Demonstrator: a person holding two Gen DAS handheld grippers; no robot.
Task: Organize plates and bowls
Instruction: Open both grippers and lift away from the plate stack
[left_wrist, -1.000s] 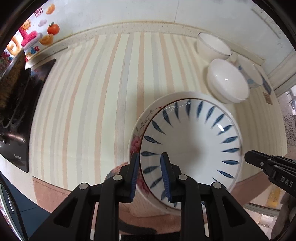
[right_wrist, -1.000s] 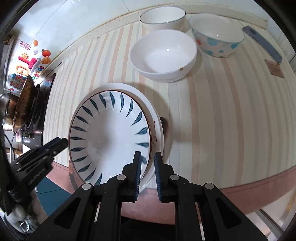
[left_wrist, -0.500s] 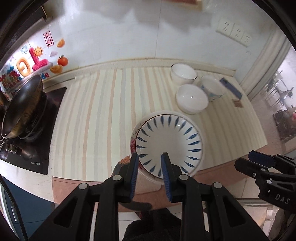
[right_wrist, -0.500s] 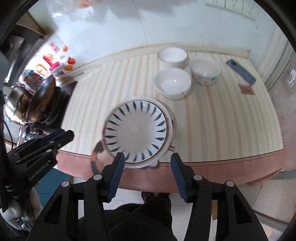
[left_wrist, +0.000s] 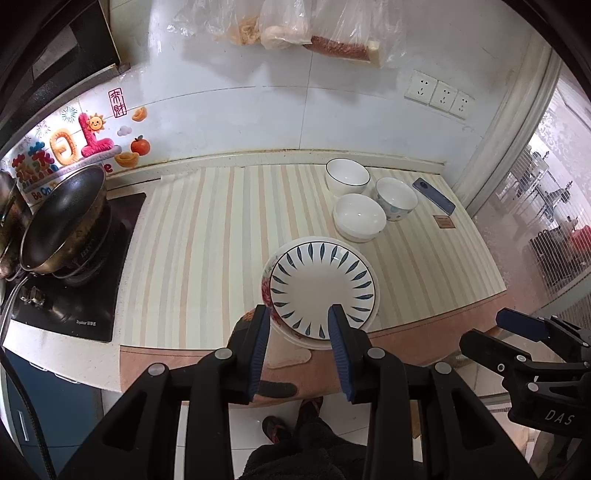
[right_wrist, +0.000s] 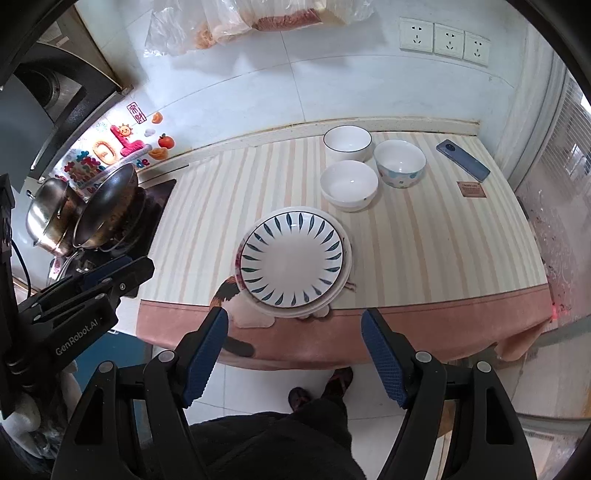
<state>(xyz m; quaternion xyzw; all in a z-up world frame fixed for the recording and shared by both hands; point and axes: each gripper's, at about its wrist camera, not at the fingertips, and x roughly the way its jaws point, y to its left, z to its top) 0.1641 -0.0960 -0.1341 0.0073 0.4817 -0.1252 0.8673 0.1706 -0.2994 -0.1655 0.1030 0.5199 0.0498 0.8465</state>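
A blue-leaf patterned plate (left_wrist: 323, 286) (right_wrist: 291, 254) lies on top of a stack of white plates (right_wrist: 341, 280) near the front edge of the striped counter. Behind it stand three bowls: a plain white bowl (right_wrist: 349, 184), a blue-rimmed white bowl (right_wrist: 347, 142) and a dotted bowl (right_wrist: 399, 162); the same bowls sit behind the plate in the left wrist view (left_wrist: 359, 218). My left gripper (left_wrist: 299, 347) hangs open in front of the counter edge, holding nothing. My right gripper (right_wrist: 295, 354) is wide open, also back from the counter and holding nothing.
A stove (left_wrist: 70, 291) with a dark wok (left_wrist: 61, 218) and a steel pot (right_wrist: 50, 214) fills the counter's left end. A blue phone (right_wrist: 461, 160) and a small brown card (right_wrist: 470, 189) lie at the right. Bagged food hangs on the wall. A person's feet (right_wrist: 319, 387) show below.
Both grippers let go of the plate stack, opened and pulled back and up away from the counter. The blue-leaf plate stays on the stack.
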